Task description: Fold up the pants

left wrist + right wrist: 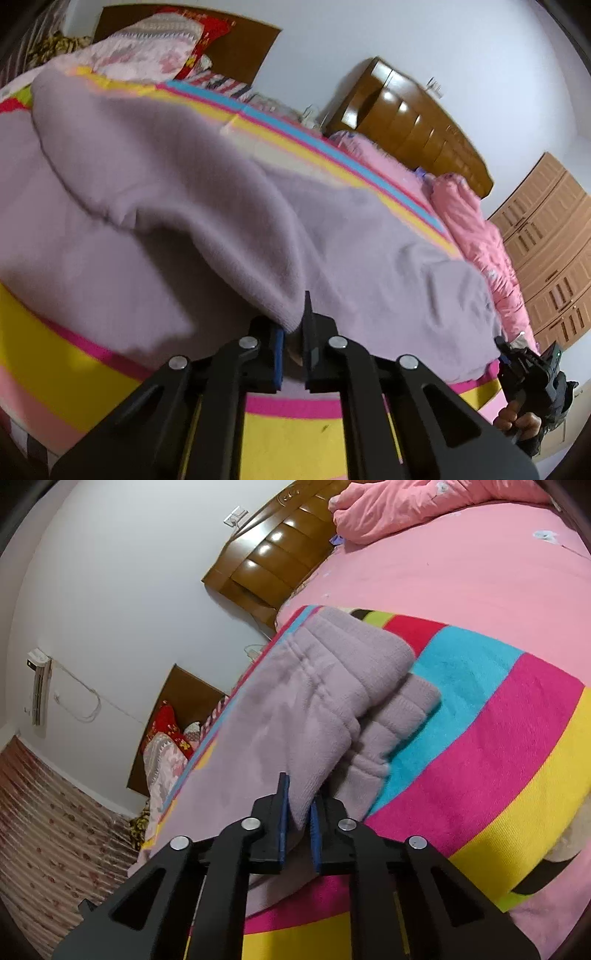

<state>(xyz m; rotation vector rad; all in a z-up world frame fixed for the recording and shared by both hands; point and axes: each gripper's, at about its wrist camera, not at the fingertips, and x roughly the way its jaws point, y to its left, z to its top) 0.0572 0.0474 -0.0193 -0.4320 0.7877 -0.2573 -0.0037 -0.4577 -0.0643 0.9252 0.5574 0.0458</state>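
Observation:
Lilac fleece pants (184,192) lie spread over a striped blanket (291,439) on a bed. In the left wrist view my left gripper (293,325) is shut on a raised fold of the pants' edge, and the cloth drapes away from its jaws. In the right wrist view my right gripper (299,812) is shut on another edge of the pants (295,701), near the ribbed cuffs (399,701), which lie one over the other. A hand (517,419) holding that right gripper shows at the far right of the left wrist view.
The striped blanket (480,738) covers a pink sheet (461,572). A pink quilt (476,236) is bunched by the wooden headboard (406,122). Pillows (147,51) are piled at the bed's far end. A wardrobe (546,251) stands to the right.

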